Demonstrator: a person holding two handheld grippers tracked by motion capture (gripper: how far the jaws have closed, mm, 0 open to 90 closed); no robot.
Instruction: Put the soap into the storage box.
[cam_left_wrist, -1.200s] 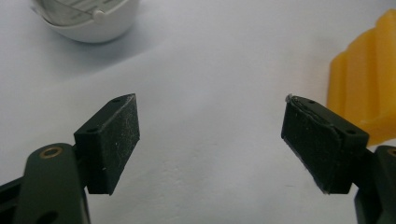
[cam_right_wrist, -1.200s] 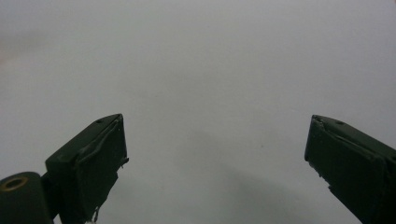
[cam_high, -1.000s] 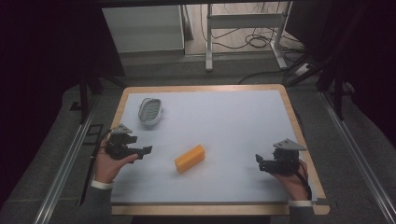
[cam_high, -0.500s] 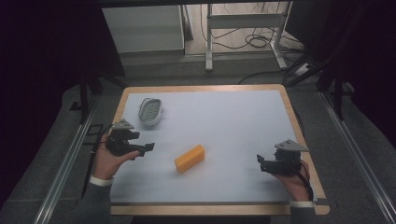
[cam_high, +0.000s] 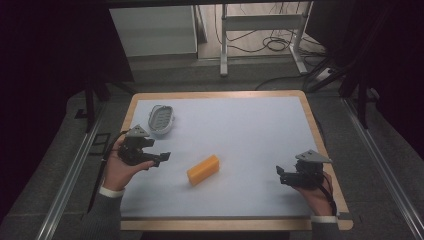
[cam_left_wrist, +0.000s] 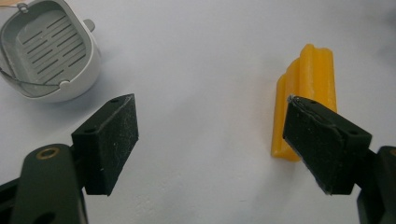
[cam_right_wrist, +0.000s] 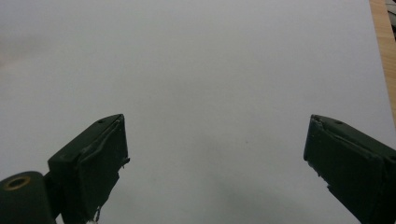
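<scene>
Metal frame (cam_high: 260, 30) (cables (cam_high: 272, 45) beneath)

The person's left hand (cam_high: 121, 165) holds the left gripper (cam_high: 161, 157) low at the left, its jaws spread wide and pointing toward the right. The right hand (cam_high: 314, 191) holds the right gripper (cam_high: 281, 175) at the right, jaws also spread wide, pointing left. Both forearms enter from below in grey sleeves (cam_high: 102, 220) with white cuffs (cam_high: 112, 192).

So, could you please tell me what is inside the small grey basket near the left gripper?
The grey basket looks empty: the left gripper view shows only its slotted floor and a thin wire handle across the rim. What lies beneath it on the white table is covered.
</scene>
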